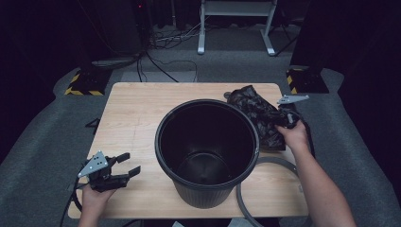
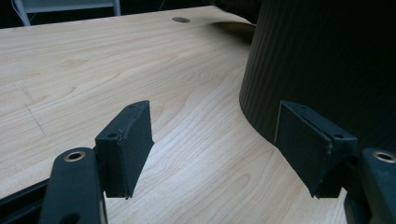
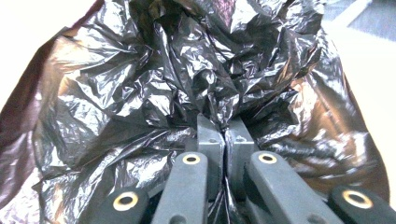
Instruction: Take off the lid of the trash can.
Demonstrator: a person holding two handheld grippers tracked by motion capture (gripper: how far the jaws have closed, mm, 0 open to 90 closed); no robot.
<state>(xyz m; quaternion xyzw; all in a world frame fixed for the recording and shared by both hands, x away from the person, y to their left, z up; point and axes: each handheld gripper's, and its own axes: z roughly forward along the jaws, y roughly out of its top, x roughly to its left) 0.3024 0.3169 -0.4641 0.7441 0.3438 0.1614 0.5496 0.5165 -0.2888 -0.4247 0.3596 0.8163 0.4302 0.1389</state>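
Bag (image 1: 257, 116) pinched in right hand-held gripper (image 3: 227, 128) lies just right of bin (image 1: 207, 150); left hand-held gripper (image 1: 124, 166) agape, empty, w/ bin between.

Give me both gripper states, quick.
Left gripper: open, empty, beside the bin.
Right gripper: shut on the black bag.

A pale wood-grain tabletop (image 1: 132, 118) stands on grey carpet (image 1: 42, 137). A round grey grommet (image 2: 180, 19) sits near its far edge. Beyond it, dark cables (image 1: 156, 61) trail over the floor beside a white desk frame (image 1: 202, 28). Yellow-and-black striped bases (image 1: 81, 87) flank the far corners. A small black bracket (image 1: 92, 124) lies just off the tabletop's left edge.
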